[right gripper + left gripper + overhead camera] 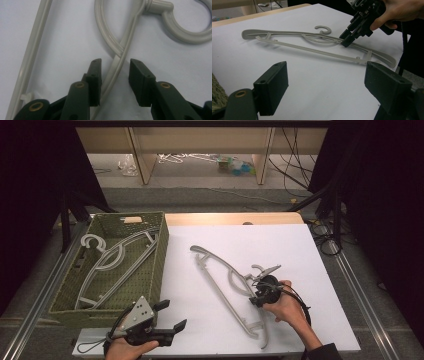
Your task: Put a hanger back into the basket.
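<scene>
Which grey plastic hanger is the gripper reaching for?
The grey plastic hanger lying alone on the white table top. The right gripper straddles its arm near the hook, jaws not yet pressing. The other grey hangers lie in the green woven basket.

A lab-style recording bay: black curtains (30,195) at nine and three o'clock, loose cables (295,165) at one, white-topped table (280,245).

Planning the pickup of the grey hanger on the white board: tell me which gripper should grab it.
Right. The right gripper already straddles the hanger near its hook, pads not yet pressing. The left gripper sits open, well short of it.
</scene>
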The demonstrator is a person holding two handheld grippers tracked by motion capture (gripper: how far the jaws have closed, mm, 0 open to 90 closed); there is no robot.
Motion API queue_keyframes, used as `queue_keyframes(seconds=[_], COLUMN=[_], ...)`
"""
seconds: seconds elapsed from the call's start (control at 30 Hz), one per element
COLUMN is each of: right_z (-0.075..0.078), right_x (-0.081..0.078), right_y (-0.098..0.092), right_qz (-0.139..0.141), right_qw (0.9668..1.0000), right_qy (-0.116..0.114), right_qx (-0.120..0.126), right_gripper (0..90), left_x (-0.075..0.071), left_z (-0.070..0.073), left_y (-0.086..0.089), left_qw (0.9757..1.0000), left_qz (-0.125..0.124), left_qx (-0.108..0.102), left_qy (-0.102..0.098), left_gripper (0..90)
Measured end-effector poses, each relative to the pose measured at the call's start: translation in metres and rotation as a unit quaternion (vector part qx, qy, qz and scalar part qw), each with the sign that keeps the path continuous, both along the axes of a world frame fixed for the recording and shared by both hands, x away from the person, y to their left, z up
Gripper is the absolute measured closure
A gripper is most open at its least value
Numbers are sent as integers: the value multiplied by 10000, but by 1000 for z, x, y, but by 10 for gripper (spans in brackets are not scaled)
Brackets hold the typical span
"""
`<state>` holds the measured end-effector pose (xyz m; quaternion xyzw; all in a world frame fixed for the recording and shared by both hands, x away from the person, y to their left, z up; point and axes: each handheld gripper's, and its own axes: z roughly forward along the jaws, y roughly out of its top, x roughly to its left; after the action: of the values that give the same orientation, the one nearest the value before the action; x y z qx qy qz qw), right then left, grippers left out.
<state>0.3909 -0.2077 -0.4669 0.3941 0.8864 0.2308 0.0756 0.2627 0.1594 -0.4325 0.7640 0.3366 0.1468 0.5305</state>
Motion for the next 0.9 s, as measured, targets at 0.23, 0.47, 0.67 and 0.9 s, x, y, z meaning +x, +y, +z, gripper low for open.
queue_keyframes(seconds=[0.23,0.47,0.67,0.9], right_z=[2,3,4,4], right_x=[1,7,9,10], right_y=[9,1,0,0], right_qz=[97,238,465,534], right_qw=[9993,9993,9981,9977], right_qy=[44,81,81,91], right_qx=[-367,-291,-396,-401], right_gripper=[628,769,811,795], left_x=[0,1,1,6], left_z=[-1,-1,-1,1], left_y=[-2,0,0,-6], left_qw=[10000,10000,10000,10000], left_qz=[-11,35,9,-10], left_qx=[30,-16,-49,26], left_qy=[7,15,6,0], left_gripper=[190,192,194,194])
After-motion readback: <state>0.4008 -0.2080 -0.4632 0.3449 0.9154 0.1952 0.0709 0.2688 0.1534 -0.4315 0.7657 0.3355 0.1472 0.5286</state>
